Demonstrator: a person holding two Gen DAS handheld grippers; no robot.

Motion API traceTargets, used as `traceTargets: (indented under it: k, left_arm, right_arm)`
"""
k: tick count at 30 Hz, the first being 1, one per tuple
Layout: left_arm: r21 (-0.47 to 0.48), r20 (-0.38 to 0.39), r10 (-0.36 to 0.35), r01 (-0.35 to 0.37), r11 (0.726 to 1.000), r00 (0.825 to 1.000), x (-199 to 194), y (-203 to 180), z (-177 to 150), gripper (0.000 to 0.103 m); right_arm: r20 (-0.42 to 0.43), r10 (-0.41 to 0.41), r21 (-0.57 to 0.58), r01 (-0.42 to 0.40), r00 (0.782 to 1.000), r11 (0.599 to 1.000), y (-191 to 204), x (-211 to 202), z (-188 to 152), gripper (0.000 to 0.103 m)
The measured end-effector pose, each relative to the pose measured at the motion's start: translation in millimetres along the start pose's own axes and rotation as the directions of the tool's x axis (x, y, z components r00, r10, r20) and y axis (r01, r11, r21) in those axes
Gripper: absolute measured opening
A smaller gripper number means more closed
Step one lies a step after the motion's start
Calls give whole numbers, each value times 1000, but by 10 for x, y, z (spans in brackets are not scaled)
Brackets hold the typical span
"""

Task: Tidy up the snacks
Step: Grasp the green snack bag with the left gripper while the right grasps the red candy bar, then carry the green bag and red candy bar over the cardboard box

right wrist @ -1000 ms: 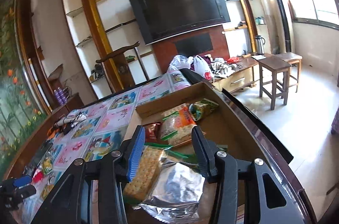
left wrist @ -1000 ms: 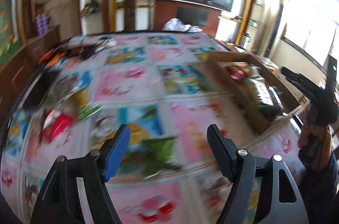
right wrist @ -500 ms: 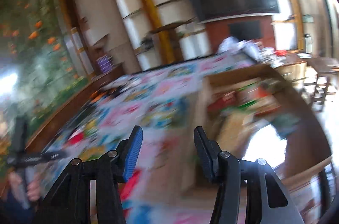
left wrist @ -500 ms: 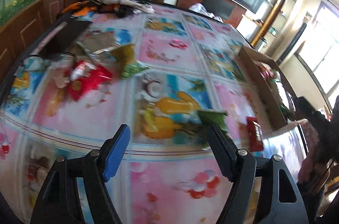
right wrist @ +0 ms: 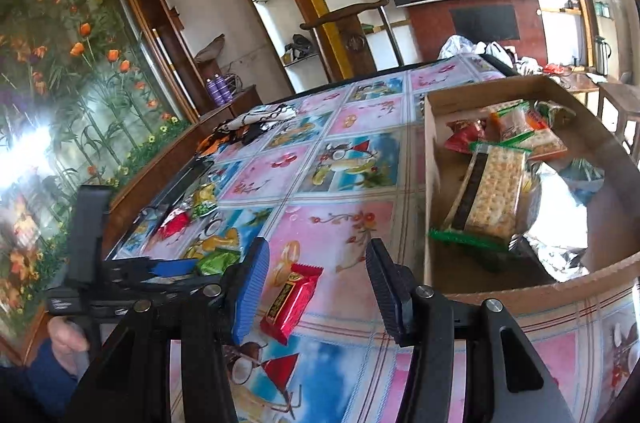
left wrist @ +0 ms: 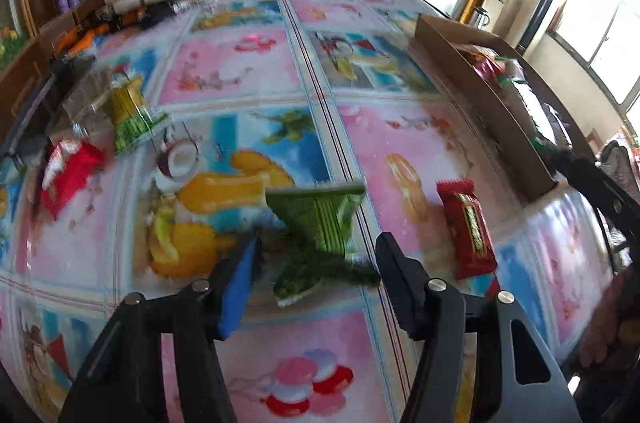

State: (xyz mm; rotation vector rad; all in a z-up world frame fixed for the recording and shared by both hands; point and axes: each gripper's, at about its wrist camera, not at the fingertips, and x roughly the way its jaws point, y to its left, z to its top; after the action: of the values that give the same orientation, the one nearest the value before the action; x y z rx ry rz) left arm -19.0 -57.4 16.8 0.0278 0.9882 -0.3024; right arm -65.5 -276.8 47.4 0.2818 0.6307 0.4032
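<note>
As my left claw (left wrist: 316, 263) comes down on the green snack packet (left wrist: 320, 223), its jaws are closing, with the packet's near end lying between them but neither pad pressing on it that I can see. The packet lies flat on the patterned tablecloth (left wrist: 224, 71), just left of a red wrapped bar (left wrist: 468, 227) and well short of the cardboard box (left wrist: 480, 95) where the other snacks are gathered. I judge it light and soft, a crinkly film pouch with air inside, likely slippery and ready to buckle or skate away if I pinch only the flat seal. Better, I think, to take it across the puffed middle with a gentle squeeze, so whatever is inside is not crushed. My right claw (right wrist: 316, 283) hangs over the red bar with its jaws part open and nothing gripped; that bar looks stiffer and should take a firmer hold across its narrow width.
</note>
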Motion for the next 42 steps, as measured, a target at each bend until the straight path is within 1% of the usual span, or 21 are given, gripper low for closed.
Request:
traceTargets:
  k: [1, 4, 5, 6, 8, 11, 16, 17, 20, 21, 22, 23, 24, 27, 29, 34, 36, 37, 38, 40, 42]
  left_arm:
    - [9, -4, 12, -12, 1000, 1000, 18, -20, 3, 48]
    - [32, 12, 76, -76, 997, 997, 50, -47, 20, 43]
    - [51, 28, 127, -128, 990, 992, 75, -56, 33, 43]
    - [49, 38, 146, -148, 988, 989, 83, -39, 46, 43]
    - [12, 33, 138, -139, 990, 990, 104, 70, 105, 42]
    - [-27, 45, 155, -154, 988, 987, 124, 214, 163, 41]
    - [-30, 68, 172, -170, 985, 983, 120, 217, 152, 40]
    - [-30, 70, 172, -170, 985, 983, 122, 212, 153, 40]
    - [-35, 70, 167, -165, 986, 984, 124, 218, 157, 40]
    - [-38, 69, 166, -164, 986, 984, 123, 221, 158, 40]
    - [-40, 69, 166, -164, 986, 984, 122, 224, 157, 40]
    - [-45, 70, 167, -165, 985, 983, 118, 231, 154, 40]
    - [-48, 70, 169, -165, 985, 983, 116, 237, 152, 40]
    - [-55, 72, 168, -164, 985, 983, 118, 244, 156, 39]
    - [-59, 72, 165, -161, 985, 984, 125, 246, 172, 39]
    - [-74, 71, 155, -150, 986, 985, 157, 259, 238, 39]
    - [-82, 73, 153, -147, 986, 985, 166, 272, 271, 39]
    - [-87, 78, 153, -147, 985, 985, 168, 275, 295, 39]
    - [-88, 81, 154, -146, 985, 985, 178, 276, 324, 39]
    - [-89, 82, 155, -148, 985, 984, 209, 257, 389, 39]
    - [-97, 84, 140, -132, 987, 987, 247, 224, 490, 39]
  right_arm:
    - [-9, 4, -7, -4, 1000, 1000, 30, 17, 3, 54]
    - [-62, 4, -38, -6, 998, 999, 144, 116, -6, 54]
    - [-87, -2, -48, -3, 996, 999, 180, 156, -15, 54]
    - [-116, -5, -54, -1, 993, 999, 216, 214, -24, 54]
    - [-173, -9, -62, -1, 985, 998, 266, 336, -54, 54]
    - [-253, -39, -53, 27, 967, 998, 291, 562, -100, 54]
    - [-311, -96, -69, 79, 945, 995, 304, 743, -133, 54]
    - [-331, -105, -82, 83, 938, 993, 316, 786, -143, 54]
    - [-337, -183, -193, 123, 924, 974, 448, 865, -167, 55]
    - [-339, -213, -237, 136, 916, 962, 498, 901, -173, 53]
    - [-337, -230, -264, 143, 913, 954, 525, 917, -168, 48]
    - [-333, -244, -283, 150, 911, 947, 540, 938, -161, 31]
    - [-333, -245, -284, 151, 910, 947, 533, 957, -145, 21]
    - [-349, -206, -247, 122, 914, 961, 462, 1044, -28, 20]
    - [-334, -193, -235, 117, 923, 965, 458, 1102, 115, 20]
    - [-168, -216, -238, 173, 962, 956, 506, 1123, 660, 20]
    - [-109, -181, -209, 155, 978, 966, 465, 1145, 784, 20]
    - [-96, -170, -191, 149, 981, 970, 434, 1158, 799, 20]
    - [-91, -156, -165, 139, 984, 976, 377, 1181, 793, 20]
    - [-124, -110, -115, 96, 986, 989, 236, 1240, 736, 20]
    - [-134, -88, -94, 76, 987, 993, 132, 1251, 732, 20]
